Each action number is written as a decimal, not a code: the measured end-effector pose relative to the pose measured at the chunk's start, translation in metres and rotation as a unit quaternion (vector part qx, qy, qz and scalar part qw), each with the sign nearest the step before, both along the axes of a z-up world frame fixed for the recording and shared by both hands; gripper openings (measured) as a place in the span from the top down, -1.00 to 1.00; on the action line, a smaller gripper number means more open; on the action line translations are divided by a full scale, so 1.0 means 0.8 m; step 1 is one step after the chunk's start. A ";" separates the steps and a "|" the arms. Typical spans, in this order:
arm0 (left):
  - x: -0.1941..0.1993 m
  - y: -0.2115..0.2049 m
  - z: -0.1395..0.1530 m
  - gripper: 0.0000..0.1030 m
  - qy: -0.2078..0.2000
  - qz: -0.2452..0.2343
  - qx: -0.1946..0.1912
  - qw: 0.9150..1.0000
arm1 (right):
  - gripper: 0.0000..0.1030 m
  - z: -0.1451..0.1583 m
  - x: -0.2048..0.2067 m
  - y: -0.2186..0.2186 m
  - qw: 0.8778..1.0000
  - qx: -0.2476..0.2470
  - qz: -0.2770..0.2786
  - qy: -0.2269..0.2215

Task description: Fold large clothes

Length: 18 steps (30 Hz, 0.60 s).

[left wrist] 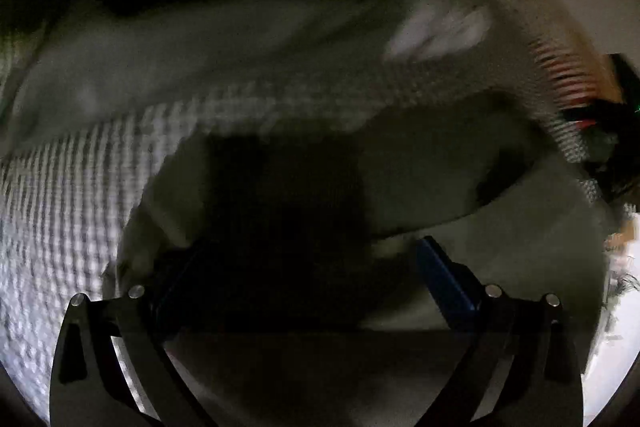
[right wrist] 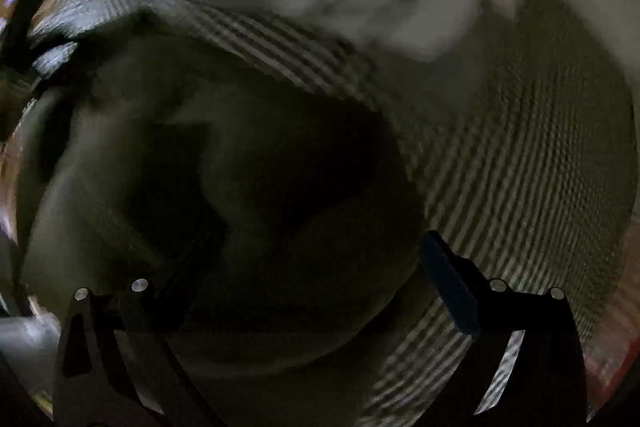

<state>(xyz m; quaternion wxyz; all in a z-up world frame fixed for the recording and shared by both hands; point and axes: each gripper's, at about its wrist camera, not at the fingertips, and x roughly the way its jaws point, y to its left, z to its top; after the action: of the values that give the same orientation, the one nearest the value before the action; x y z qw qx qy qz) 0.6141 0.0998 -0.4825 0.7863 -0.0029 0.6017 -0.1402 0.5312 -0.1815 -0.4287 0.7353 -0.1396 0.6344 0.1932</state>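
The left gripper [left wrist: 308,267] has its two fingers spread wide apart, the blue pad of one finger [left wrist: 444,283] plain at 4 o'clock and the other lost in shadow at 8 o'clock; nothing is pinched between them. The right gripper [right wrist: 308,267] is likewise wide apart, its blue-padded finger [right wrist: 452,287] at 4 o'clock, the opposite one dark at 8 o'clock, with nothing clamped.

Under both lies the dark olive-grey garment [left wrist: 420,163], soft and matte, filling the middle of the left wrist view and reaching to 3 o'clock; in the right wrist view the same garment [right wrist: 200,155] bulges as a rounded mound from centre to 9 o'clock. Whether the fingertips touch the cloth cannot be told; both views are dim and smeared.

Beneath the garment is a woven checked bedspread [left wrist: 60,211], pale with fine dark ribs, showing at 8 to 9 o'clock on the left and sweeping from 11 to 5 o'clock on the right [right wrist: 520,187]. A pale crumpled cloth [left wrist: 440,31] lies at 1 o'clock, also seen at 12 to 1 o'clock in the right view [right wrist: 380,11]. Red-striped fabric [left wrist: 568,75] shows at 3 o'clock on the left.
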 end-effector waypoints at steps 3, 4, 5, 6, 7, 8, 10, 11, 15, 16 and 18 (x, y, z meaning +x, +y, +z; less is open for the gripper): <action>0.003 0.020 -0.024 -0.91 0.016 0.024 -0.029 0.999 | -0.38 -0.039 0.028 -0.023 0.993 0.035 -0.099 0.047; 0.002 0.023 -0.025 -0.91 0.013 0.025 -0.029 0.999 | 0.21 -0.050 0.032 -0.025 0.993 0.021 -0.101 0.055; 0.001 0.024 -0.024 -0.91 0.005 0.027 -0.026 0.999 | 0.24 -0.053 0.034 -0.027 0.992 0.035 -0.103 0.063; -0.002 0.023 -0.023 -0.91 -0.001 0.027 -0.022 0.999 | 0.45 -0.051 0.034 -0.026 0.992 0.042 -0.103 0.056; -0.006 0.023 -0.020 -0.91 -0.010 0.026 -0.016 0.999 | 0.69 -0.045 0.033 -0.026 0.993 0.040 -0.097 0.045; -0.010 0.025 -0.018 -0.91 -0.021 0.025 -0.007 0.999 | 0.70 -0.033 0.032 -0.032 0.993 0.054 -0.101 0.033; -0.018 0.031 -0.011 -0.91 -0.036 0.031 0.003 0.999 | 0.73 -0.007 0.032 -0.050 0.986 0.104 -0.129 0.008; -0.021 0.034 -0.007 -0.91 -0.043 0.035 0.007 0.998 | 0.74 0.005 0.034 -0.067 0.981 0.118 -0.151 -0.005; -0.031 0.056 0.022 -0.91 -0.088 0.056 0.036 0.994 | 0.74 0.032 0.048 -0.141 0.940 0.217 -0.259 -0.053; -0.030 0.063 0.025 -0.91 -0.095 0.063 0.036 0.993 | 0.74 0.032 0.050 -0.149 0.931 0.232 -0.276 -0.056; -0.026 0.083 0.031 -0.91 -0.111 0.094 0.057 0.988 | 0.74 0.027 0.062 -0.176 0.920 0.239 -0.304 -0.056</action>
<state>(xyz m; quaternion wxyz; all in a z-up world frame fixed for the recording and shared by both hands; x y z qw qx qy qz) 0.5932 0.1659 -0.4578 0.8569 0.0007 0.5146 -0.0307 0.5812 -0.3219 -0.4073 0.8046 0.2293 0.5389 0.0980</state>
